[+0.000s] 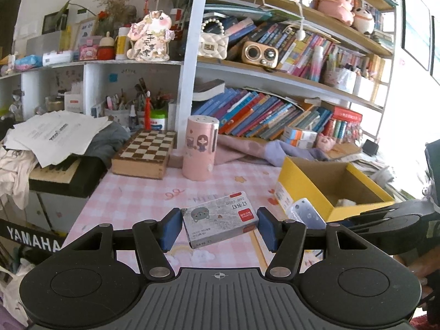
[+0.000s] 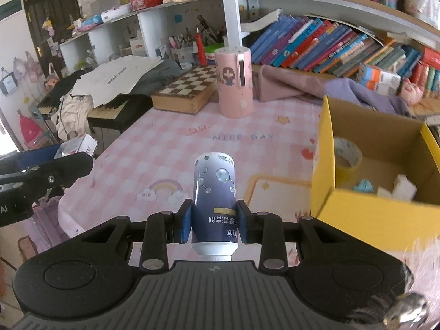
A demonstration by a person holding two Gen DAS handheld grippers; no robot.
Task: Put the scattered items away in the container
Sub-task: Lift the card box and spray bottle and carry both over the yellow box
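My left gripper (image 1: pixel 220 227) is shut on a grey staple box (image 1: pixel 220 221) with a cat drawing and a red label, held above the pink checked tablecloth (image 1: pixel 137 192). My right gripper (image 2: pixel 214 224) is shut on a dark blue bottle (image 2: pixel 214 192) with a white cap, its base pointing away. The yellow cardboard box (image 2: pixel 365 209) stands to the right of the bottle; a tape roll (image 2: pixel 347 154), a blue item (image 2: pixel 363 185) and white pieces (image 2: pixel 404 188) lie inside. The box also shows in the left wrist view (image 1: pixel 291 181), right of the staple box, with the bottle (image 1: pixel 308 214) beside it.
A pink cylindrical holder (image 1: pixel 200 148) and a wooden chess box (image 1: pixel 143 151) stand at the back of the table. Bookshelves (image 1: pixel 261 115) fill the wall behind. Papers and clothes (image 1: pixel 55 134) pile on a keyboard at the left. Purple cloth (image 2: pixel 343 88) lies behind the yellow box.
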